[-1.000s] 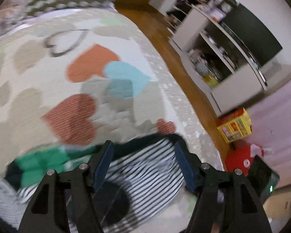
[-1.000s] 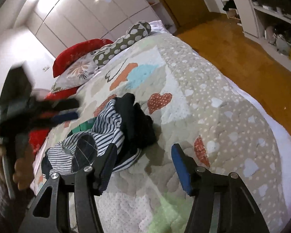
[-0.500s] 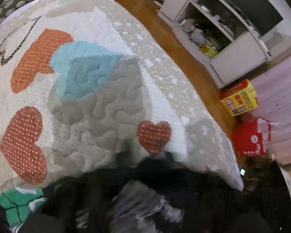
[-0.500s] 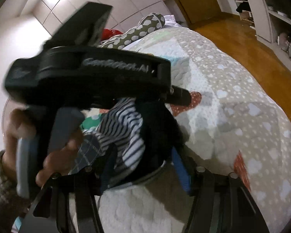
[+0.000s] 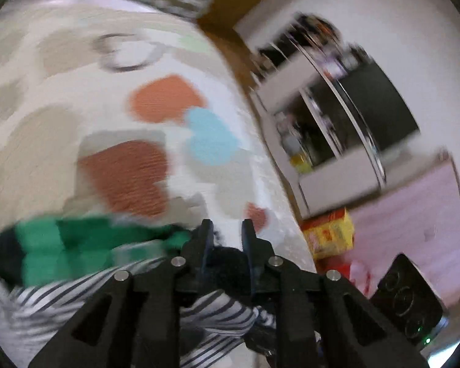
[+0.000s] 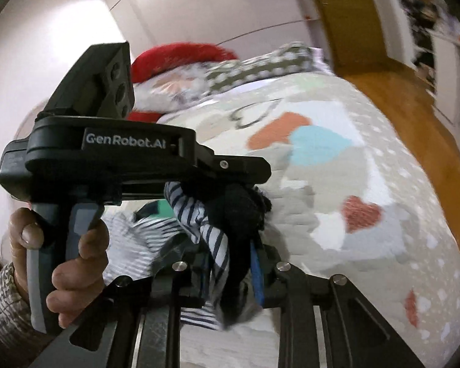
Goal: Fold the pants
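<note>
on the near left of the bed (image 5: 61,141), a heap of cloth is seen: a green and black piece (image 5: 86,245) lies along the quilt, and below it the striped pants (image 5: 76,294) are spread toward the near edge. in the right wrist view the person's hand (image 6: 61,263) is wrapped around the grey handle of the left claw (image 5: 225,234), whose black body crosses the frame from left to right. the left claw is clenched on a dark bunch of the pants, with striped cloth hanging under its fingers (image 6: 245,171). just below and to the right, the right claw (image 6: 230,271) is likewise clamped on the same garment (image 6: 217,242); a fold of striped and black cloth is pinched between its blue pads (image 6: 257,276), and the gathered cloth is held above the quilt. behind the claws a red pillow (image 6: 181,56) and a dotted pillow (image 6: 260,64) are laid at the far end of the bed. to the right of the bed, wooden floor (image 6: 398,92) is seen, then a white shelf unit (image 5: 337,153), a yellow box (image 5: 331,236) on the floor and a pink rug (image 5: 414,214). both views are blurred.
</note>
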Tool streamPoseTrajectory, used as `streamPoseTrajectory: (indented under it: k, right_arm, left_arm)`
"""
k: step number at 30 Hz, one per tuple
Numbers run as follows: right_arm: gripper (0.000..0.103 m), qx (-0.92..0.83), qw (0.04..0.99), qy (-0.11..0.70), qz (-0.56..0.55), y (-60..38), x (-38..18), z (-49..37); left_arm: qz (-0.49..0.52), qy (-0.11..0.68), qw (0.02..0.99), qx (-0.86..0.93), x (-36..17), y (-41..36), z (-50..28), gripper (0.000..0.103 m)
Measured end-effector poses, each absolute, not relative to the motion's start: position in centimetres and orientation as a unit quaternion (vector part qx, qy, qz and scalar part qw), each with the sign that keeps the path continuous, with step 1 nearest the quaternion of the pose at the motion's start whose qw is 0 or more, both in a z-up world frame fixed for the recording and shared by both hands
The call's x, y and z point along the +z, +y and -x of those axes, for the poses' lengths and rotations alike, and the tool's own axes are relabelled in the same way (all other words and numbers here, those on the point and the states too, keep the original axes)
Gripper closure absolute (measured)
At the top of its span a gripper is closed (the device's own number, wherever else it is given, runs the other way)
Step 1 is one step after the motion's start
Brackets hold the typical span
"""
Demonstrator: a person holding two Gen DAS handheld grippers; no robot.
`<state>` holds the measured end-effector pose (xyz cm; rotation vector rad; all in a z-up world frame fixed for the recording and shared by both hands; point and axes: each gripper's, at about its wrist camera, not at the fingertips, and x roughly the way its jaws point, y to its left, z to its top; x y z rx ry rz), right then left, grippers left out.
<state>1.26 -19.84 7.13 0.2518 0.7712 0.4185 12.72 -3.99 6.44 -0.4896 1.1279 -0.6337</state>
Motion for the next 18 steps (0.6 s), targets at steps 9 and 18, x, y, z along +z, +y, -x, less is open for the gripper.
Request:
streamPoseTrajectory:
  k: [9,18]
  right_arm:
    - [0.047,0.301,0.851,0.429,-0.025,-10.5,4.4,-1.3]
    - [0.055,0.278,0.871,0.4,-0.059,-11.4,9.2,-2.6]
  left_arm:
    - [0.289,0.454,0.821,-0.193,8.3,6.7,-4.9,0.047]
    - [0.28,0.431,0.852,-0.098,7.6,12.5,-1.4,0.046]
